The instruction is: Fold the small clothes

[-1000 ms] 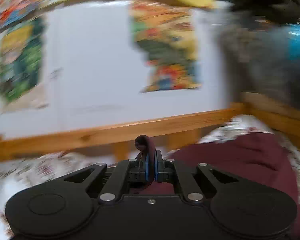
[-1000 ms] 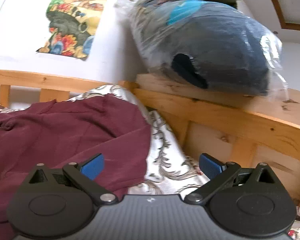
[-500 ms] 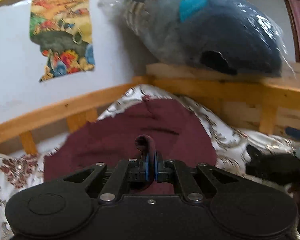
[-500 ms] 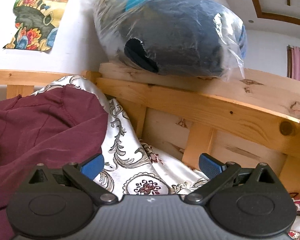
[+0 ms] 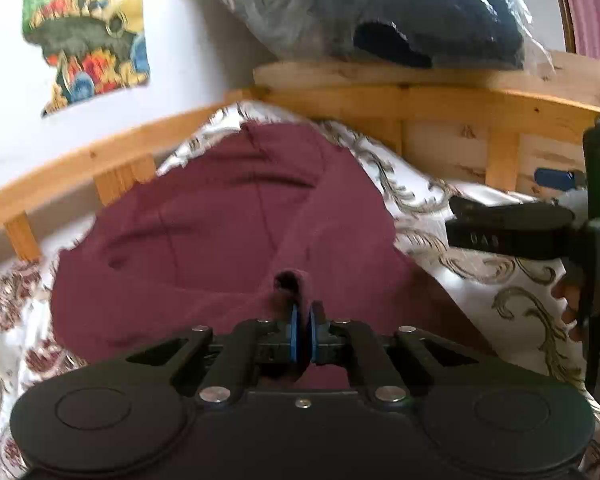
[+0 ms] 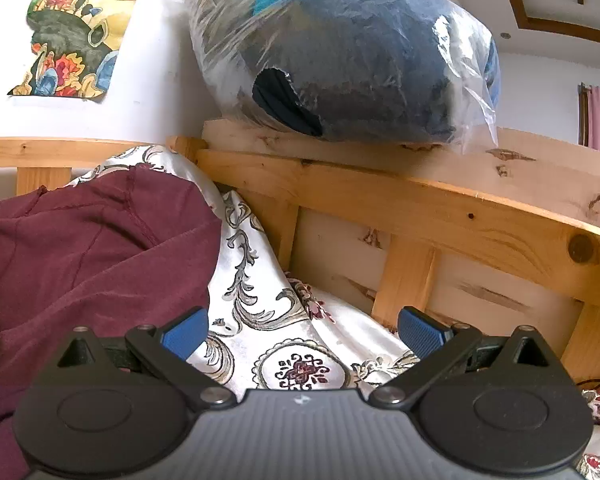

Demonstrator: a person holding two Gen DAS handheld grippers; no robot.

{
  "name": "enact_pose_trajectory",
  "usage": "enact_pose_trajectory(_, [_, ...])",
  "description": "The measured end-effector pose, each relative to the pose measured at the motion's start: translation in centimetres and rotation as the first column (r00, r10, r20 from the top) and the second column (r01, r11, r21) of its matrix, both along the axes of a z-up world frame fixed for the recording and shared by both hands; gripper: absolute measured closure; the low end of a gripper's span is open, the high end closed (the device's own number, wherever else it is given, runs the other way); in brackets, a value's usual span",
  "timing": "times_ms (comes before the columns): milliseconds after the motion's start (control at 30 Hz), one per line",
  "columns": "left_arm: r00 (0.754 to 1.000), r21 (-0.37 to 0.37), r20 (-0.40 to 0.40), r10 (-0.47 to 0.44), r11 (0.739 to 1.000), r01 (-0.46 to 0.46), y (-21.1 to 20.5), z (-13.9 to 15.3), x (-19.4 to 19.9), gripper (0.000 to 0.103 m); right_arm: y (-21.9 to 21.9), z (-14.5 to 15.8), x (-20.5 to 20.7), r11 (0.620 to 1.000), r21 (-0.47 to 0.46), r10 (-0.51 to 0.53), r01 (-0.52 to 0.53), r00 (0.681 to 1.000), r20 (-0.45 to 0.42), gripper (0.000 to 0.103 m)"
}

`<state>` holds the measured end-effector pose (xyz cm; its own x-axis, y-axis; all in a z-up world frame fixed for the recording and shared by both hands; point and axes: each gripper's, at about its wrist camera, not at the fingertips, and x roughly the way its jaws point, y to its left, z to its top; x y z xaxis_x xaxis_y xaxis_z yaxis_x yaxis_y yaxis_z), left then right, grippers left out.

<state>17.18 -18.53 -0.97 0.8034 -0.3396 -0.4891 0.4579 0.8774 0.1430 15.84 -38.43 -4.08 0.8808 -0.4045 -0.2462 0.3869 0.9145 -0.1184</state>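
— Maroon garment [image 5: 236,216] lies on the bed's patterned sheet [image 5: 480,280], long axis running from the left claw [image 5: 303,334] toward the wooden headboard corner [image 5: 260,94].
— Is it gripped?
— Left claw pinches a bunched fold of it. Right claw [image 6: 302,330] stands wide, empty, over the sheet just beside the garment's edge.
— Anything hidden?
— The near hem sits behind the left claw; sleeves and neckline are hard to make out.

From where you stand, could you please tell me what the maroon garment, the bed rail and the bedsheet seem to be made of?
Maroon garment: soft matte knit, likely cotton jersey; stitched seams, limp folds.
Bed rail: pale wood, probably pine; knots and grain show.
Bedsheet: glossy printed fabric, perhaps satin; it shines.
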Motion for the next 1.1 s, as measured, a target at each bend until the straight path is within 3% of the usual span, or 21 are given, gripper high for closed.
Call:
enact_pose_trajectory(67, [0.999,-0.022,-0.038,-0.03,0.999,0.029,0.3,-0.2,0.0,0.089,-0.1,-0.1,0.0,1.0,0.002,0.0,0.0,1.0,-0.004,0.0])
enact_pose_trajectory(133, [0.997,-0.047,-0.06,-0.054,0.998,0.051,0.6,-0.3,-0.3,0.074,0.0,-0.1,0.1,1.0,0.003,0.001,-0.001,1.0,-0.007,0.0])
enact_pose_trajectory(200, [0.994,-0.056,-0.068,-0.081,0.995,0.077,0.7,-0.4,-0.8,0.043,0.0,-0.1,0.1,1.0,0.001,0.004,-0.004,1.0,-0.009,0.0])
enact_pose_trajectory(267, [0.993,-0.053,-0.051,-0.109,0.993,0.106,0.7,-0.5,-1.7,0.033,0.0,-0.2,0.1,1.0,-0.001,0.006,-0.006,1.0,-0.012,0.0])
enact_pose_trajectory(367, [0.992,-0.024,-0.034,-0.123,0.992,0.123,0.7,-0.3,-2.6,0.027,0.1,-0.3,0.2,1.0,-0.001,0.013,-0.013,1.0,-0.019,0.0])
enact_pose_trajectory(500, [0.999,0.001,-0.033,-0.02,1.0,0.02,2.6,-0.2,-2.4,0.015,0.6,-0.4,0.3,0.999,0.001,0.046,-0.046,0.998,-0.034,0.0])
enact_pose_trajectory(667, [0.986,0.088,-0.047,0.157,0.984,-0.153,6.5,-0.8,0.0,0.011,2.1,-0.7,0.2,0.994,-0.005,0.108,-0.109,0.993,-0.056,0.0])
enact_pose_trajectory(900, [0.942,0.11,0.093,0.324,0.937,-0.333,12.1,0.0,6.5,0.012,4.8,-1.0,0.1,0.986,-0.051,0.156,-0.158,0.987,-0.045,0.0])
enact_pose_trajectory(967, [0.927,0.095,0.072,0.367,0.923,-0.373,13.3,0.2,9.1,0.015,5.0,-1.2,0.1,0.985,-0.047,0.164,-0.166,0.986,-0.042,0.0])
enact_pose_trajectory(1100, [0.893,0.027,-0.045,0.447,0.894,-0.446,16.0,0.0,13.6,0.025,5.8,-1.7,0.0,0.975,-0.039,0.218,-0.219,0.976,-0.032,0.0])
